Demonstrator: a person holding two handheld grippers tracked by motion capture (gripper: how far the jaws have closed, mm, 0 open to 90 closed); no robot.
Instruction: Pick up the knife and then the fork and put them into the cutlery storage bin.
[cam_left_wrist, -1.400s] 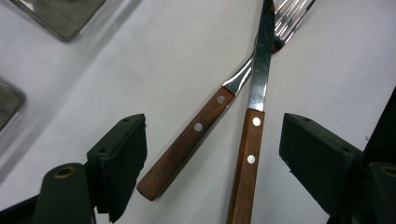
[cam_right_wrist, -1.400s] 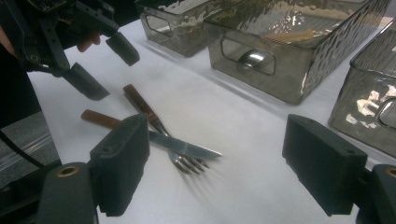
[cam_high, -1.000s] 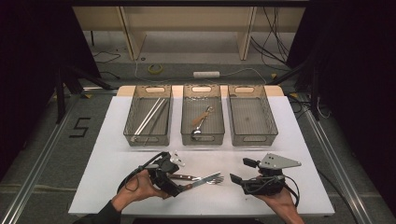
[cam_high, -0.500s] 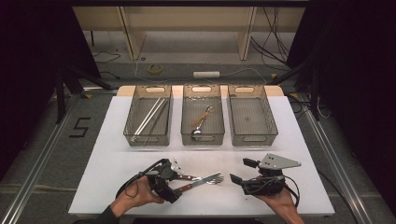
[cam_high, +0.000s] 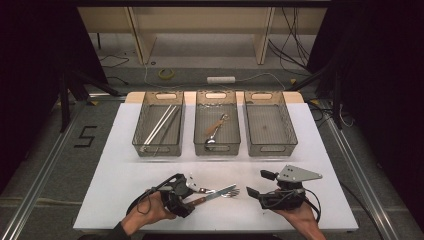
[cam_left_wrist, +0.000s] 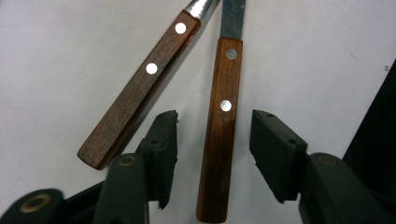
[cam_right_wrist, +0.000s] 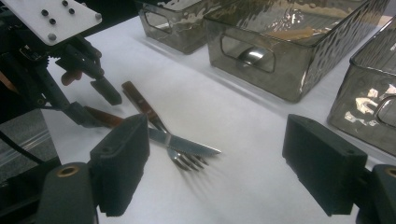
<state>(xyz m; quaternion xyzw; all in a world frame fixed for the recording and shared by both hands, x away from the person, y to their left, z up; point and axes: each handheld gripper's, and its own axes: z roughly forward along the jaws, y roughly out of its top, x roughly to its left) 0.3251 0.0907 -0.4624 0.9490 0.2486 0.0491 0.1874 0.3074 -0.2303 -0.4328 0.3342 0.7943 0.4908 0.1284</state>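
A knife and a fork, both with wooden handles, lie crossed on the white table near its front edge. My left gripper reaches them from the left. Its jaws have just been closing and stand on either side of the knife handle, with a gap still showing at each pad, and the fork handle lies outside the left jaw. My right gripper rests to the right of the fork tines, open with nothing between its jaws. The right gripper view also shows the left gripper over the handles.
Three clear bins stand in a row at mid table. The left bin holds long metal sticks, the middle bin holds a spoon, and the right bin looks bare. Cables trail over the floor behind the table.
The left gripper's jaws have drawn closer together around the cutlery handles. The right gripper has kept still.
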